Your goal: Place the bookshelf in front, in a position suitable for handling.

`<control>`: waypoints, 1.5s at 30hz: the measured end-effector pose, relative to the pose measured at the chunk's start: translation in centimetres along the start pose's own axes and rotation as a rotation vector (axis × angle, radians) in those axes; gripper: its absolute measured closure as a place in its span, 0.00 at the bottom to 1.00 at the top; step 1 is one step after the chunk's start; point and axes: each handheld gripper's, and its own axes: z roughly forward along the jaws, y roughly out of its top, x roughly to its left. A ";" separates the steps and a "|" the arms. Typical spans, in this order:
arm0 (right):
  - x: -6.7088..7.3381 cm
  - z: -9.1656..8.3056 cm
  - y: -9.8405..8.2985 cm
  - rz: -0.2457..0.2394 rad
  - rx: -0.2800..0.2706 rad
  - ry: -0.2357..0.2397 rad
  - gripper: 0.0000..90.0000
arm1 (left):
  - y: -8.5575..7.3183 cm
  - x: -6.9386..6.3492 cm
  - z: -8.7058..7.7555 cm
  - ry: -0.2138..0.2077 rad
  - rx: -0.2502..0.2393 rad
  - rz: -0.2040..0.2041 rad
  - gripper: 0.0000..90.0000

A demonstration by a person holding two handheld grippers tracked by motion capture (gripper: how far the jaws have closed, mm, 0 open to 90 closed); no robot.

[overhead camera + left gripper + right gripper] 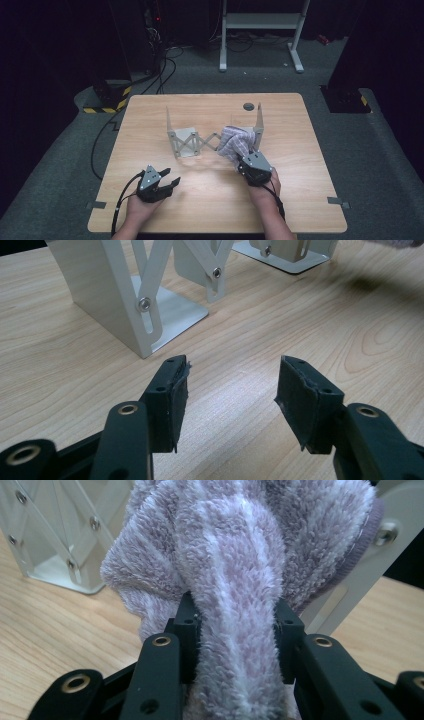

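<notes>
Right gripper view shows my right gripper (234, 625) pinching a fold of the lilac towel (235, 545), at the expanding rack's (192, 140) right end. Snagging a crossbar could tip the rack. My left gripper (232, 390) waits spread, near left.

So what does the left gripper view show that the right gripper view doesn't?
The left gripper view alone has the left claw standing open over bare wood with nothing between its jaws, and the near foot plate of the rack lying flat on the table. The right gripper view alone has the right claw shut on a fluffy lilac and white towel, bunched up in front of the rack. Both take in the pale metal scissor rack with its rivets and the wooden table.
</notes>
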 end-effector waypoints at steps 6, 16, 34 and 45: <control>-0.1 1.4 -1.4 0.016 0.090 0.023 0.73 | 0.0 0.1 -0.1 0.001 0.000 -0.006 0.51; 0.9 3.4 -3.4 0.009 0.234 0.079 0.73 | -0.1 0.0 0.0 -0.003 0.005 0.006 0.51; 0.2 -0.5 0.9 0.022 -0.040 0.026 0.72 | -0.2 0.1 -0.1 0.009 0.003 0.006 0.51; 0.5 2.4 -1.2 0.028 0.105 0.062 0.72 | -0.3 0.2 -0.2 0.011 -0.002 0.003 0.51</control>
